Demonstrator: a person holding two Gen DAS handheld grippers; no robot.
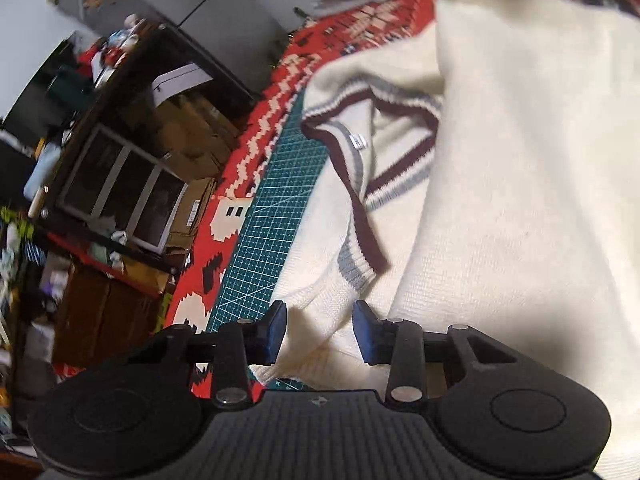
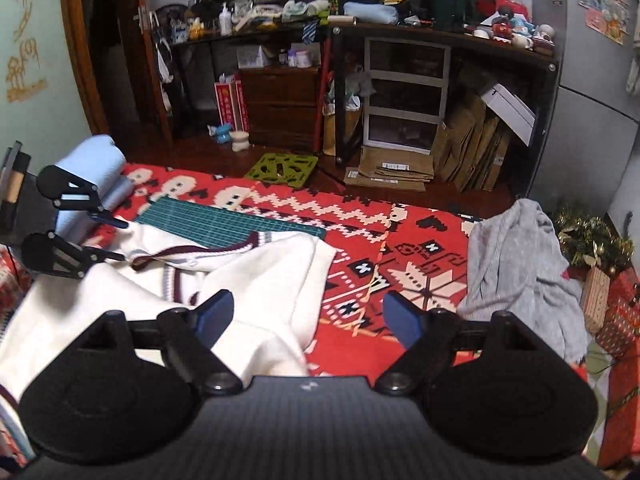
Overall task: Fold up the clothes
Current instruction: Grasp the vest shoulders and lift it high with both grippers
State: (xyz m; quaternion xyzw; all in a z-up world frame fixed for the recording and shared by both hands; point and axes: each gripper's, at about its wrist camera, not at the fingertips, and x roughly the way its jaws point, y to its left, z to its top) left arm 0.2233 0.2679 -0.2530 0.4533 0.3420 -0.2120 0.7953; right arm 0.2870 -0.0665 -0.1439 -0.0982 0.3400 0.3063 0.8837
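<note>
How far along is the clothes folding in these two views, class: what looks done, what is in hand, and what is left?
Done: one side of the cream sweater looks folded over its body. In hand: the left gripper has its jaws around the sweater's edge, not yet clamped; the right gripper is open and holds nothing. Left: finishing the sweater, then the grey garment, still crumpled on the red blanket.

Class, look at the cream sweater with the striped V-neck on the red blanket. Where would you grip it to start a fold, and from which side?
Grip the sweater at its free side edge on the blanket, coming from the grey garment's side. That edge lies flat and exposed, likely easy to pinch; the middle is bunched.
</note>
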